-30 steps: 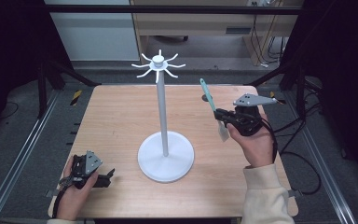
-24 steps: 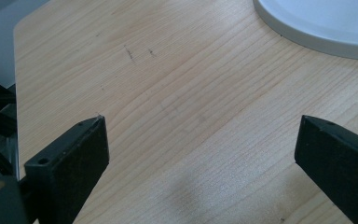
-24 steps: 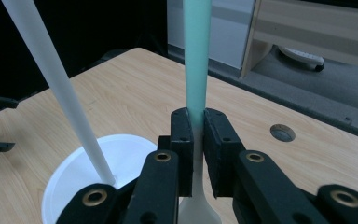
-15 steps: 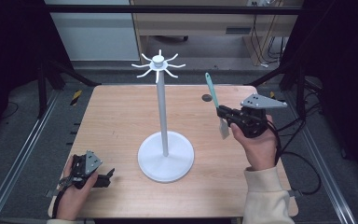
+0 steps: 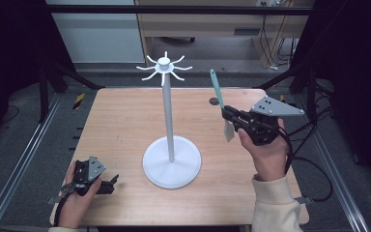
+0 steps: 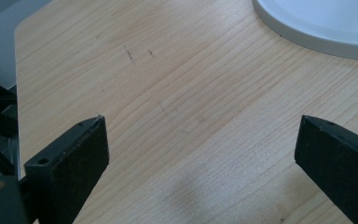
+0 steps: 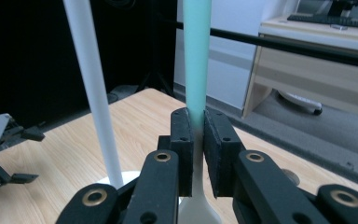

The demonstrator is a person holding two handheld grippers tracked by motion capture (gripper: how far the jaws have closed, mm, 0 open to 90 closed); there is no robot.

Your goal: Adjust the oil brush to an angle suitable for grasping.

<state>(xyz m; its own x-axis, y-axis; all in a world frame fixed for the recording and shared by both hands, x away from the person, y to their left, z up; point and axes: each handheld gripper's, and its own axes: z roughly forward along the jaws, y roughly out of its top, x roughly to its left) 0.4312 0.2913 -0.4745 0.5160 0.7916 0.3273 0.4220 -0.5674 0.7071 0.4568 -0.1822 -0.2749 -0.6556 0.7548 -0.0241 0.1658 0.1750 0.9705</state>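
Note:
A spatula [image 5: 217,91] with a teal handle and a white blade stands nearly upright above the table's right half, handle up. My right gripper [image 5: 228,114] is shut on its neck just above the blade; in the right gripper view the two jaws clamp the spatula [image 7: 197,56] from both sides of the right gripper [image 7: 196,122]. A white stand [image 5: 168,116] with a round base and a ring of hooks on top rises at the table's middle, left of the spatula. My left gripper [image 5: 110,183] rests at the front left corner, open and empty [image 6: 200,135].
The stand's pole [image 7: 95,93] is close to the left of the held spatula. Its base rim [image 6: 317,23] lies just ahead of the left gripper. A small dark round spot [image 5: 214,101] marks the wooden table [image 5: 121,121] behind the spatula. Metal rails flank the table.
My right gripper has drifted a little to the right with the spatula, whose handle tip now sits slightly higher. The left gripper has stayed put.

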